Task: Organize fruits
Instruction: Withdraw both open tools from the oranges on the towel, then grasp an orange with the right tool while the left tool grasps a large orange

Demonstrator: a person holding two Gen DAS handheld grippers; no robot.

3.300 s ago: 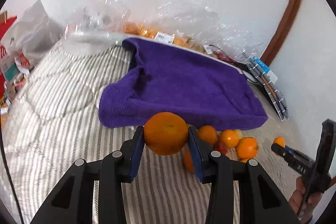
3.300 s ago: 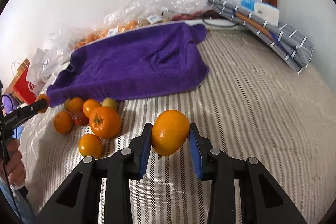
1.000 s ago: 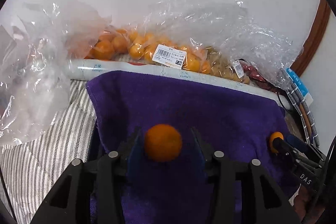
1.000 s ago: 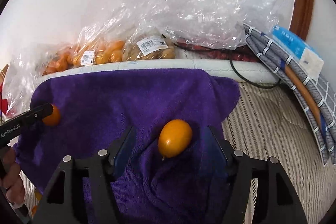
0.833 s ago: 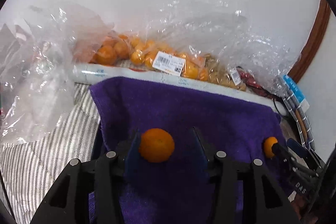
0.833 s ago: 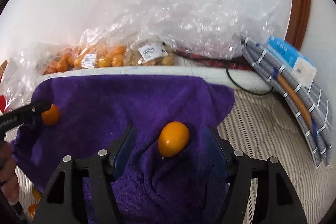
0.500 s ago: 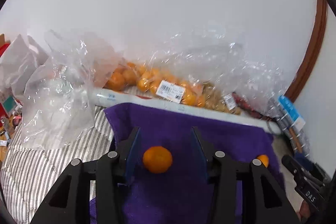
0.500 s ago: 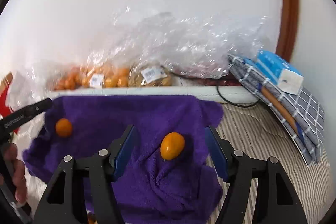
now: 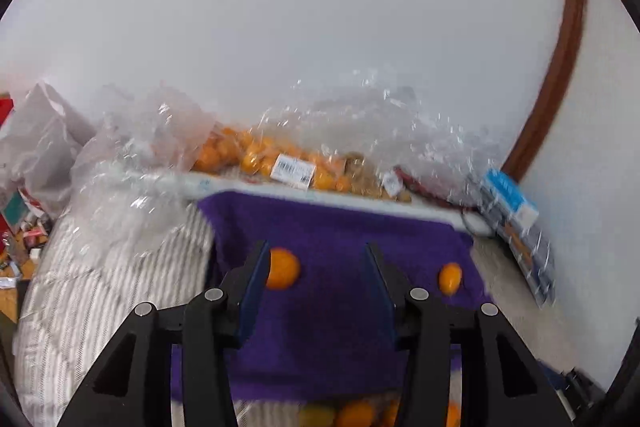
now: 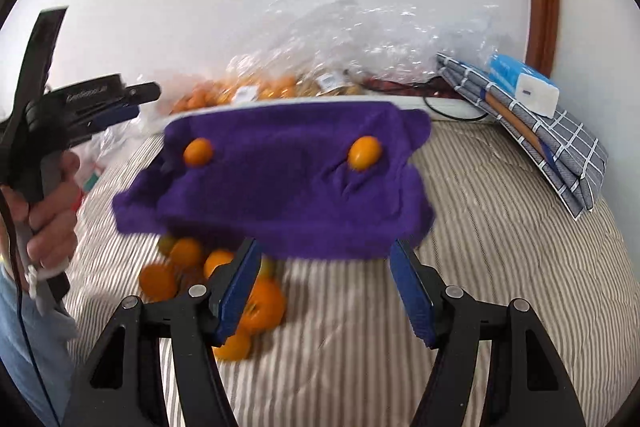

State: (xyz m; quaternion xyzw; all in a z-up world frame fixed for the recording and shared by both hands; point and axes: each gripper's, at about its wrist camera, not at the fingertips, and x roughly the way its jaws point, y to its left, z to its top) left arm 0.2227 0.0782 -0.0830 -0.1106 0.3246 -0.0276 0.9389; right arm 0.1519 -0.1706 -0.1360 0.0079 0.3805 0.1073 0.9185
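Right wrist view shows our right gripper [image 10: 326, 289] with its jaws standing wide and nothing between them, held above the striped bedcover [image 10: 500, 227]. Beyond it lies a purple towel [image 10: 280, 195] with two oranges resting on it: a round orange [image 10: 198, 151] near the towel's far left corner and an oval orange [image 10: 364, 153] toward the far right, well apart from each other. Near the towel's near left edge we see a loose pile of oranges [image 10: 224, 287] on the bedcover, partly behind our left finger [image 10: 236, 291]. At the left, our left hand [image 10: 52, 211] grips the handle of the left gripper [image 10: 132, 101], which points toward the towel.

From the left wrist view, our left gripper [image 9: 318, 283] has its jaws apart and empty; the round orange [image 9: 282, 268] sits on the towel [image 9: 340, 327] just beyond the left finger [image 9: 252, 283], and we cannot tell whether they touch. The oval orange [image 9: 450, 278] lies to the right. Clear plastic bags of fruit [image 9: 280, 159] line the far wall, and folded checked cloth [image 10: 540, 143] with a blue box [image 10: 524, 83] on it lies at the far right.
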